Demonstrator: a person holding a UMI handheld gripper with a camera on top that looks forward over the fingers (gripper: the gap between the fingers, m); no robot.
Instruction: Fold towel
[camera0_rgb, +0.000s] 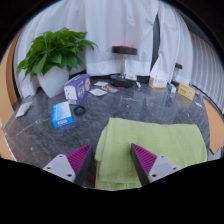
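A light green towel (150, 145) lies flat on the dark marbled table (100, 115), partly folded, with a layered edge on its left side. My gripper (111, 158) hovers over the towel's near left part. Its two fingers, with magenta pads (80, 157), stand wide apart with nothing between them but the towel lying below. The towel's near edge is hidden under the gripper body.
A potted green plant (55, 55) in a white pot stands at the back left. A purple box (77, 88) and a blue box (62, 114) lie left of the towel. Papers, a black stool (124, 60) and small boxes (186, 92) are at the back.
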